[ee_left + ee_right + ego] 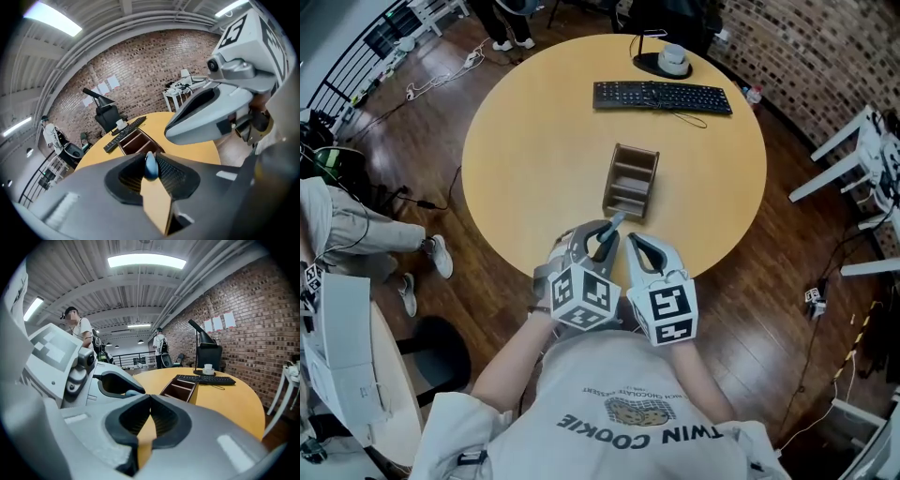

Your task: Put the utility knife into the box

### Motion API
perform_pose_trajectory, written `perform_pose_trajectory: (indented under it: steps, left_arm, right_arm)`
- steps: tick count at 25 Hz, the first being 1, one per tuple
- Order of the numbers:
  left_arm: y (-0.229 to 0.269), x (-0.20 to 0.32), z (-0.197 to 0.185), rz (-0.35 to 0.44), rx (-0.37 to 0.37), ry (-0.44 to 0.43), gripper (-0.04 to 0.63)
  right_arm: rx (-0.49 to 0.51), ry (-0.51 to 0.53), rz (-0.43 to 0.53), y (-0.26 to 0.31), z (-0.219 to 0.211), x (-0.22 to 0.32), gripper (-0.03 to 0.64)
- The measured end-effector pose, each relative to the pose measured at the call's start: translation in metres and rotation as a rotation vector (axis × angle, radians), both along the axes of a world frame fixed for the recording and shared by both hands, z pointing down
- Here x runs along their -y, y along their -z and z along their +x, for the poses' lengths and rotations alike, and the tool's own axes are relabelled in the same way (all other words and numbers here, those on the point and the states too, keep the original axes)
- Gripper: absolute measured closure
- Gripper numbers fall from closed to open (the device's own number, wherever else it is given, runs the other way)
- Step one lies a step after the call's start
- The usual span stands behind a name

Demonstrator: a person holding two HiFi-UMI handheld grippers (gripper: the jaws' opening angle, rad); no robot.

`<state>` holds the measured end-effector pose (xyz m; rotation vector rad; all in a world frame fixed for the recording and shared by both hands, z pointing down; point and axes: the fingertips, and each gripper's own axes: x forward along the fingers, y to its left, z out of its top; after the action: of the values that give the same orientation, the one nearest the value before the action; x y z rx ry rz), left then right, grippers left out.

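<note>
The brown wooden box (630,181) with open compartments stands upright on the round table (534,159), just beyond both grippers. My left gripper (605,235) hangs over the table's near edge, shut on the utility knife (615,222). In the left gripper view only the knife's blue end (150,166) shows, pinched between the pads of the left gripper (151,169), with the box (136,141) straight ahead. My right gripper (634,244) is close beside the left, its jaws shut with nothing between them. In the right gripper view the right gripper (150,401) faces the box (180,387).
A black keyboard (662,96) lies at the far side of the table, with a white cup (673,58) on a black base behind it. A person's legs (366,234) are at the left. White furniture (862,159) stands at the right on the wooden floor.
</note>
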<state>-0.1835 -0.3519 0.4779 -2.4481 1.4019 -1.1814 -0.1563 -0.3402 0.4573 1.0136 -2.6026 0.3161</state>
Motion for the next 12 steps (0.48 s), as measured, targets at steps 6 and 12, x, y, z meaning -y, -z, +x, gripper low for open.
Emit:
perform_pose_trajectory:
  steps: [6, 12]
  left_arm:
    - [-0.007, 0.014, -0.003, 0.001, 0.153, -0.146, 0.518]
    - [-0.022, 0.030, -0.002, -0.038, 0.296, -0.277, 0.518]
  right_arm:
    - [-0.001, -0.049, 0.011, 0.003, -0.004, 0.007, 0.615]
    - [-0.005, -0.130, 0.022, 0.007, 0.006, 0.015, 0.615]
